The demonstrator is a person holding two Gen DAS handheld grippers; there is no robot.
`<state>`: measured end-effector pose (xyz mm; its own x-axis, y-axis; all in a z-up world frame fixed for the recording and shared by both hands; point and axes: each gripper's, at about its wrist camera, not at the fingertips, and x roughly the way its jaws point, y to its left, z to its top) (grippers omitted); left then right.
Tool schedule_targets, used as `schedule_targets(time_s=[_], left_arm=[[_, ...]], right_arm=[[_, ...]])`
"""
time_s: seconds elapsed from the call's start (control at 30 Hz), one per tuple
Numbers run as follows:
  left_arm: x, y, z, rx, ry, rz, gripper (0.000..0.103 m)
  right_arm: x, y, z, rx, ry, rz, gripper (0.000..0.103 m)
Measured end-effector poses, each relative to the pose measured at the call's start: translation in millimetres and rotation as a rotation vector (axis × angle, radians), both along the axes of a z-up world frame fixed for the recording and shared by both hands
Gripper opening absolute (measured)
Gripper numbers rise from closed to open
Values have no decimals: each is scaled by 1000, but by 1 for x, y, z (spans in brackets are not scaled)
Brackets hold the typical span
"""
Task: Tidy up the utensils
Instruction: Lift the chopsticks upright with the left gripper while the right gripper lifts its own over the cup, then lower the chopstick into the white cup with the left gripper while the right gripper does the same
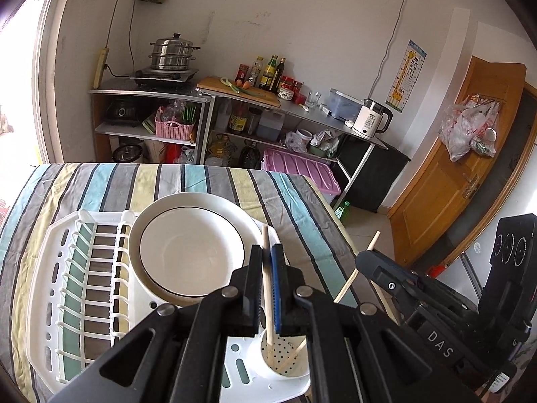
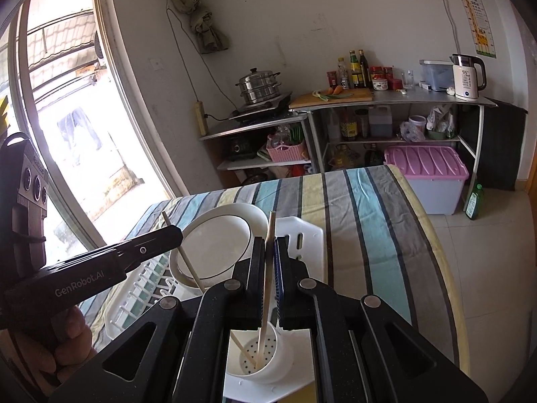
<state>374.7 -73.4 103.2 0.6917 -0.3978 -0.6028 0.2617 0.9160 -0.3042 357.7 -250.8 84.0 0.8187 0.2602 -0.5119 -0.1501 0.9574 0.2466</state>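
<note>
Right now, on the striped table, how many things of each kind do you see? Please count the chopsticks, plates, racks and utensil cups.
Chopsticks: 2, one in the left gripper, one in the right gripper
Plates: 1
Drying racks: 1
Utensil cups: 1
Total: 5

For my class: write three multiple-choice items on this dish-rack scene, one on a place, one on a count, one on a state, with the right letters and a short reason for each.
1. Where do the chopsticks' lower tips rest?
A. In the white utensil cup
B. On the plates
C. On the floor

2. How many chopsticks are held?
A. One
B. Two
C. Four

3. The left gripper is:
A. Wide open
B. Shut on a chopstick
C. Holding a plate

Answers:
1 A, both tips sit inside the perforated cup.
2 B, one in each gripper, the other chopstick in the right gripper.
3 B, its pads clamp the stick.
</note>
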Motion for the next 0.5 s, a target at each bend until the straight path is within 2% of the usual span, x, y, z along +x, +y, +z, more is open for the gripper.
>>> schedule_targets(time_s=[0.23, 0.3, 0.4, 0.5], left_arm=[[5, 3, -2, 43, -2, 22, 8], [3, 5, -3, 51, -5, 22, 13], [-4, 10, -1, 63, -19, 24, 23], [-9, 12, -2, 73, -23, 28, 26]], right_arm=[[-1, -2, 5, -20, 10, -10, 6], [-4, -3, 5, -23, 7, -13, 14], [-8, -6, 5, -27, 7, -14, 15], [-12, -7, 4, -30, 11, -23, 15]])
